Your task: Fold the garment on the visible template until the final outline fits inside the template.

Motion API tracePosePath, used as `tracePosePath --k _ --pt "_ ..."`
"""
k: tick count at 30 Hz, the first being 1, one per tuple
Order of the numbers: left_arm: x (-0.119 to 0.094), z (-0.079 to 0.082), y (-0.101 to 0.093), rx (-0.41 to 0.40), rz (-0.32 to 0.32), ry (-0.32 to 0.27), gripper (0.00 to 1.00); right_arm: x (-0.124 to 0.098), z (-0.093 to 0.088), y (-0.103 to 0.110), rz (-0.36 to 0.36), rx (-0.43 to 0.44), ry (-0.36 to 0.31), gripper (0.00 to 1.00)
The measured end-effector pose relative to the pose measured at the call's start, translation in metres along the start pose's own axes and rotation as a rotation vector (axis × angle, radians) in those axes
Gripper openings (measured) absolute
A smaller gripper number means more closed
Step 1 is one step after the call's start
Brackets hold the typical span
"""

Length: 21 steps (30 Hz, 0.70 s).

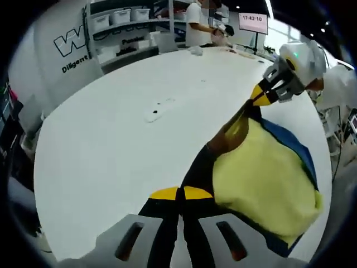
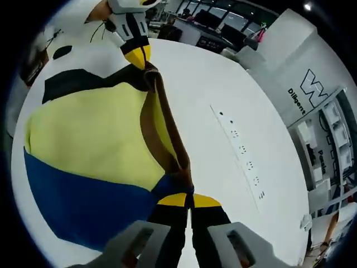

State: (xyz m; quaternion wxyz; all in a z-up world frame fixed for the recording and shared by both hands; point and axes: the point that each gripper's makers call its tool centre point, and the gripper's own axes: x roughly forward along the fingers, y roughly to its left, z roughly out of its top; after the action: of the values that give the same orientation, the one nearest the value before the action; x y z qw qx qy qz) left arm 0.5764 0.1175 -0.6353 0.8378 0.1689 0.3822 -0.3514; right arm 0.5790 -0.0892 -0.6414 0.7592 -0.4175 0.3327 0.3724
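A garment (image 1: 262, 178) of yellow, blue, black and brown panels hangs stretched between both grippers over a white table (image 1: 111, 145). My left gripper (image 1: 180, 194) is shut on its black edge at the bottom of the left gripper view. The right gripper (image 1: 261, 96) pinches the brown edge at the upper right. In the right gripper view the garment (image 2: 95, 145) spreads leftward, with a brown band running along its taut edge. My right gripper (image 2: 189, 200) is shut on the brown and blue corner. The left gripper (image 2: 138, 57) grips the far end at the top.
A small white object (image 1: 155, 114) lies mid-table, and a row of small marks (image 2: 242, 151) runs across the table (image 2: 223, 84). A person (image 1: 196, 25) stands at the far end near shelves with bins (image 1: 120, 17) and a screen (image 1: 252, 22). A white sleeve (image 1: 340, 84) shows at right.
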Motion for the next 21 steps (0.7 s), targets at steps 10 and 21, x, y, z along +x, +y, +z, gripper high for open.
tracePosePath --k 10,21 --pt "0.015 -0.007 0.012 -0.019 0.061 0.030 0.00 0.015 -0.004 -0.005 -0.023 -0.016 0.023 0.00" --pt "0.027 -0.021 0.016 0.003 0.085 0.075 0.00 0.031 -0.008 0.003 -0.006 -0.032 0.058 0.00"
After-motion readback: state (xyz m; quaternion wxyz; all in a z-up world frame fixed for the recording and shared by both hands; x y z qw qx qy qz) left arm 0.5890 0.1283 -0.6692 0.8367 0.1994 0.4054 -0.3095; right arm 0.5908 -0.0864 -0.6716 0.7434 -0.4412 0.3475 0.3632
